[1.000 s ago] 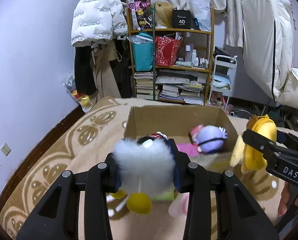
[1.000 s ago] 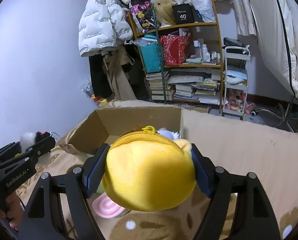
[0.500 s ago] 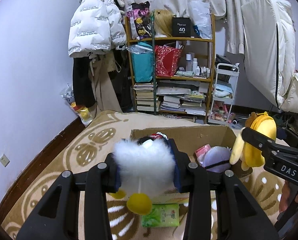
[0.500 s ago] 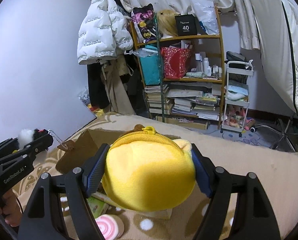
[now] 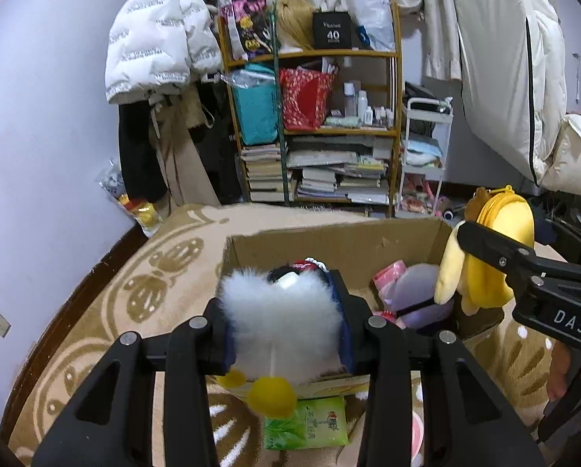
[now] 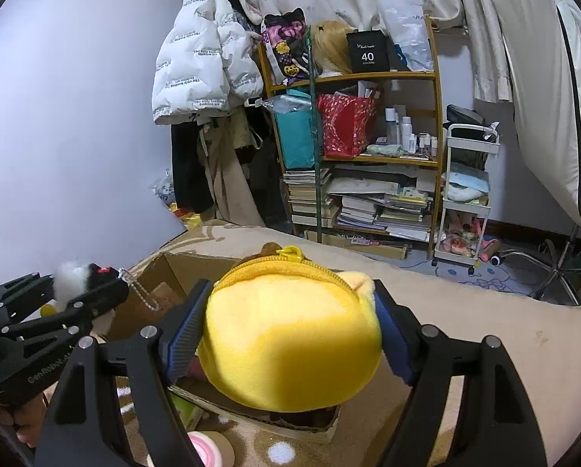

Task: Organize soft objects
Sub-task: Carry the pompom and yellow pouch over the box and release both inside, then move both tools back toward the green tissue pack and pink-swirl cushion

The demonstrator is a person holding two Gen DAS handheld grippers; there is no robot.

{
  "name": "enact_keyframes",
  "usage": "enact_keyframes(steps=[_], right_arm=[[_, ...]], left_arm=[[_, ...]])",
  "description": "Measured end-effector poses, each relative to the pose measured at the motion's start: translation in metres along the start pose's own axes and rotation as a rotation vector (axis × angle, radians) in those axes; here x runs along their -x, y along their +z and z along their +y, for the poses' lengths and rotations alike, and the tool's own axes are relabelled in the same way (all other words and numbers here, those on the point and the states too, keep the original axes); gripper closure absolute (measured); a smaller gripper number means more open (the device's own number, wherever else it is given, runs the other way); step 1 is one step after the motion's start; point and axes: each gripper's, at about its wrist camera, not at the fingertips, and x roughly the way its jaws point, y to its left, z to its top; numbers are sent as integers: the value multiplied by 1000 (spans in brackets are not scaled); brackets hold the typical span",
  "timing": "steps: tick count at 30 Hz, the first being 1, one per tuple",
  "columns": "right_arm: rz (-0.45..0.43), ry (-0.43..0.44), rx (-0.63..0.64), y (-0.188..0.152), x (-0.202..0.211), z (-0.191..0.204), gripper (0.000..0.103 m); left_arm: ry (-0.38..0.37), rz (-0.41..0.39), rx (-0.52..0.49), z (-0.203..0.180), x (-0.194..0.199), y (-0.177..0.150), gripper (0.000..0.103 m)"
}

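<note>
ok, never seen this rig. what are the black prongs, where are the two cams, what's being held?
No robot: a person holds a two-finger gripper in each hand, with a fisheye camera on each looking along its fingers. The black prongs are those fingers. Left view: the left gripper is shut on a white fluffy toy. Right view: the right gripper is shut on a yellow plush pouch. Each gripper also shows at the edge of the other view. Ahead, on a patterned blanket, is a cardboard box with a purple plush inside.
</note>
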Motion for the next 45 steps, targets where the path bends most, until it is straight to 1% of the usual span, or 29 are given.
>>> enact_keyframes(steps=[4,7,11,12,13,14,17,21,24,26,29,31,39,45], right_arm=[[8,19,-9,-7,-5,-3,18],[20,44,-45,-12,-10,-8,16],[43,57,-71,-17,-14,-11,15],[48,58,-78,-17,-15,-13,15],[52,62,-85,-18,-16,-14,15],[56,67,-89,-19,-16,-14,15],[67,70,-96,-21,-17,-14,12],[70,73,-99,-22,-16,-14,6],[72,74,-99,-22,-16,-13,4],[75,67,-101,-22,-15,-12,0],[85,64,-119,-26,-10,-12,0],[98,59,-127,-27,-7,-11,0],[124,46,-150,-33,18,-8,0],[139,47,-165,-40,38,-4,0]], left_arm=[[-15,30,6,0,-9,-4,63],[-27,62,12,0,-15,-7,63],[-23,89,13,2,-20,-11,63],[-20,92,17,2,-21,-12,60],[-19,97,21,3,-22,-13,53],[-19,98,25,4,-22,-13,50],[-12,95,29,5,-22,-15,49],[0,127,34,8,-23,-17,46],[14,140,34,11,-19,-20,38],[20,142,28,12,-15,-22,34],[29,155,12,12,-9,-24,30],[35,167,7,13,-4,-26,22],[38,199,8,17,18,-37,9],[32,248,2,17,31,-47,7]])
